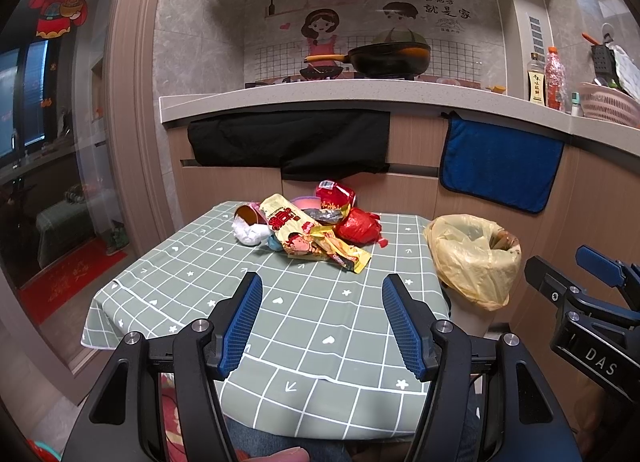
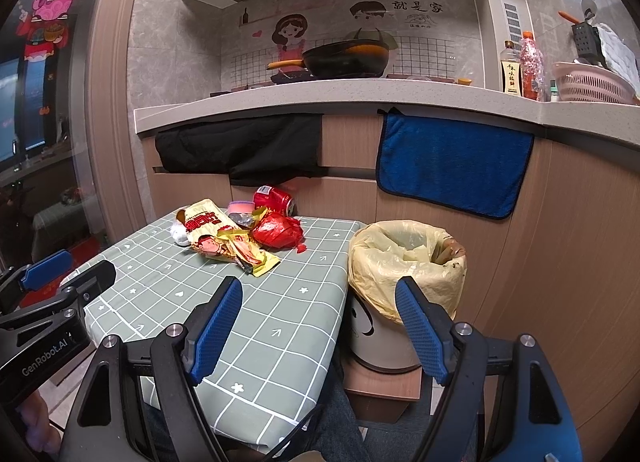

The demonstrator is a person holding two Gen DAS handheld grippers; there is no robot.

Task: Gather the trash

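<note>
You can't see much of the trash pile [image 1: 308, 229]: the yellow snack wrapper [image 1: 304, 238] covers most of the blue thing under it, and the pink cup [image 2: 241, 206] behind only peeks out. The bin [image 2: 380, 342] body sits half behind your right finger pad [image 2: 420, 334], and what's inside the yellow liner [image 2: 404, 258] is too dark to tell. The bottle labels [image 1: 537, 87] are too tiny to read.
</note>
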